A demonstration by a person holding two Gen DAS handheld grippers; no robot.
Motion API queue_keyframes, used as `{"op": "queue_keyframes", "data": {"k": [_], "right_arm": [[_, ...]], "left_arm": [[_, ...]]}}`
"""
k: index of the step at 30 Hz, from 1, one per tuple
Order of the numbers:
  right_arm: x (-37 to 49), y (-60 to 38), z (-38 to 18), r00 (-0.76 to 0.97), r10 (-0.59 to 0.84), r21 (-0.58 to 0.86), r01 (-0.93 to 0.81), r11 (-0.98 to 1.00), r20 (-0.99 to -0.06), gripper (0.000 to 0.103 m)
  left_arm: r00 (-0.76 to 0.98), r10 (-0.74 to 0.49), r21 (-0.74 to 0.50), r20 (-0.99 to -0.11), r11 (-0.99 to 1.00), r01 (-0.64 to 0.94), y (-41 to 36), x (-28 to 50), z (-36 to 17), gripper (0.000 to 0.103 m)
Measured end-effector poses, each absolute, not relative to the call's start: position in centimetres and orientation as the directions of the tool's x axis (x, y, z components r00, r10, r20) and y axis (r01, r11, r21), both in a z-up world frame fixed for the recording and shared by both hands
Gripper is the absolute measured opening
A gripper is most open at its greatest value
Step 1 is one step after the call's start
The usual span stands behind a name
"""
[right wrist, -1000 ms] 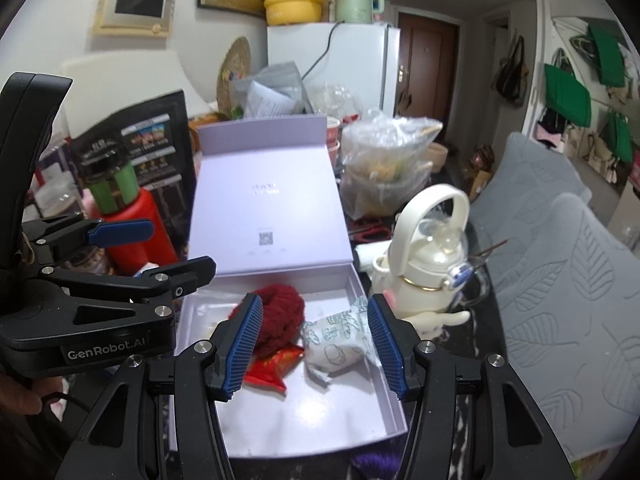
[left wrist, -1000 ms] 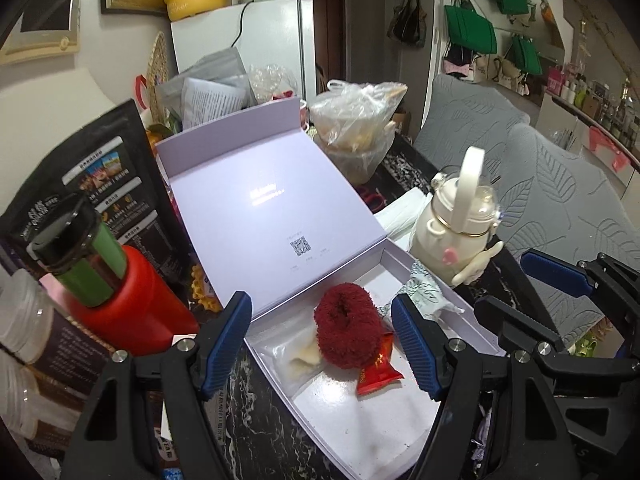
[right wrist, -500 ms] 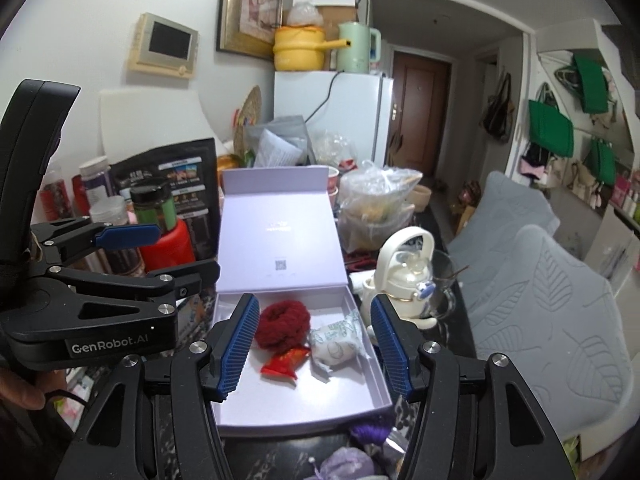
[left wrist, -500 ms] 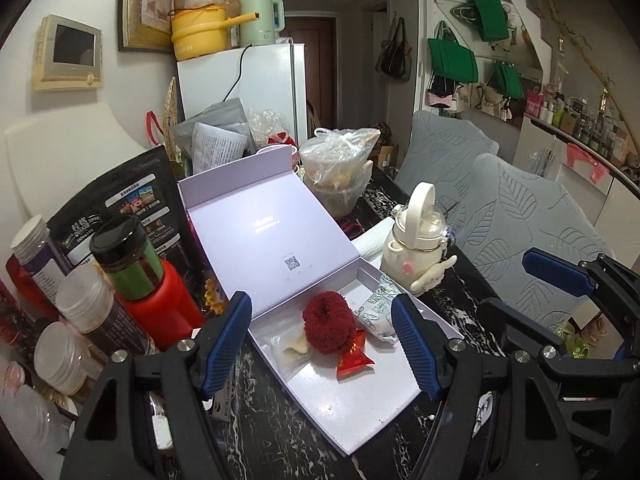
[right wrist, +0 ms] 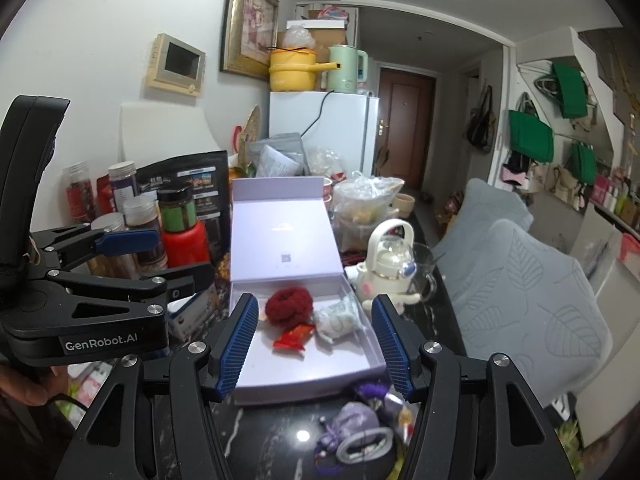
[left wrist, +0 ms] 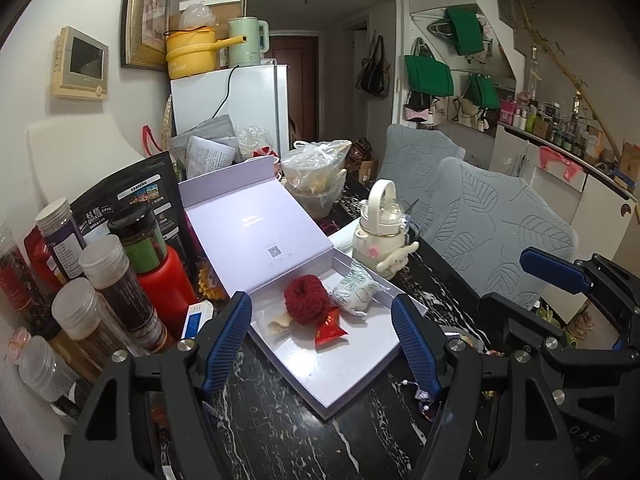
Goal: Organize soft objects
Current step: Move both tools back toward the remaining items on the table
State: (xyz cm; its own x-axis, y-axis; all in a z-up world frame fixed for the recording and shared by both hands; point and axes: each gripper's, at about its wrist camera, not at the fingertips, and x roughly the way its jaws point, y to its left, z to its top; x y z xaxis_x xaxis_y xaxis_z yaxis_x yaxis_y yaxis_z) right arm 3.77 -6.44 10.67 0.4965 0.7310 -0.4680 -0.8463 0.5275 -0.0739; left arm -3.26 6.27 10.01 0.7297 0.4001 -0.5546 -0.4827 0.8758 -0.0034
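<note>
An open lilac box (left wrist: pixel 352 364) (right wrist: pixel 304 368) lies on the black marble table. Inside it are a red fluffy scrunchie (left wrist: pixel 306 298) (right wrist: pixel 289 306), a white printed pouch (left wrist: pixel 354 290) (right wrist: pixel 338 318), a red packet (left wrist: pixel 329 327) (right wrist: pixel 294 336) and a pale clear packet (left wrist: pixel 276 322). My left gripper (left wrist: pixel 320 300) hangs open above the box's near edge, holding nothing. My right gripper (right wrist: pixel 315 302) is back from the box, its jaws opening a little with nothing between them. Purple soft pouches (right wrist: pixel 354 420) lie on the table below it.
Jars and a red flask (left wrist: pixel 168 280) crowd the left side beside a black bag (left wrist: pixel 132 200). A white kettle-shaped bottle (left wrist: pixel 382 240) and a plastic bag (left wrist: pixel 316 176) stand right of the box. Grey-covered chairs (left wrist: pixel 500 220) line the table's right edge.
Both grippers have drawn back and risen from the box, which now looks smaller. The purple pouches have come into the right wrist view. The right jaws stand slightly wider.
</note>
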Motion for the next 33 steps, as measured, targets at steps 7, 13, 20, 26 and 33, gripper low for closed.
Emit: {"op": "queue_keyframes", "data": {"k": [7, 13, 20, 26, 33], "right_arm": [[2.0, -8.4, 9.2, 0.523, 0.711, -0.068, -0.825, 0.562, -0.469, 0.059], [1.4, -10.1, 7.4, 0.536, 0.691, -0.045, -0.804, 0.593, -0.485, 0.059], [1.4, -11.8, 4.7, 0.552, 0.655, -0.024, -0.774, 0.633, -0.517, 0.062], [2.3, -13.2, 2.3, 0.554, 0.63, 0.009, -0.747, 0.664, -0.544, 0.062], [3.6, -14.6, -0.1, 0.55, 0.604, 0.032, -0.724, 0.689, -0.578, 0.062]], "left_arm": [[0.739, 0.378, 0.026, -0.558, 0.898, -0.44, 3.9, -4.7, 8.7, 0.072], [0.748, 0.341, 0.01, -0.569, 0.913, -0.408, 2.5, -5.3, 7.1, 0.072], [0.748, 0.29, -0.006, -0.597, 0.931, -0.366, 1.5, -5.3, 4.4, 0.072], [0.736, 0.232, -0.025, -0.636, 0.947, -0.32, 1.0, -4.6, 1.9, 0.072], [0.725, 0.164, -0.06, -0.668, 0.96, -0.272, 0.5, -3.1, -0.5, 0.072]]}}
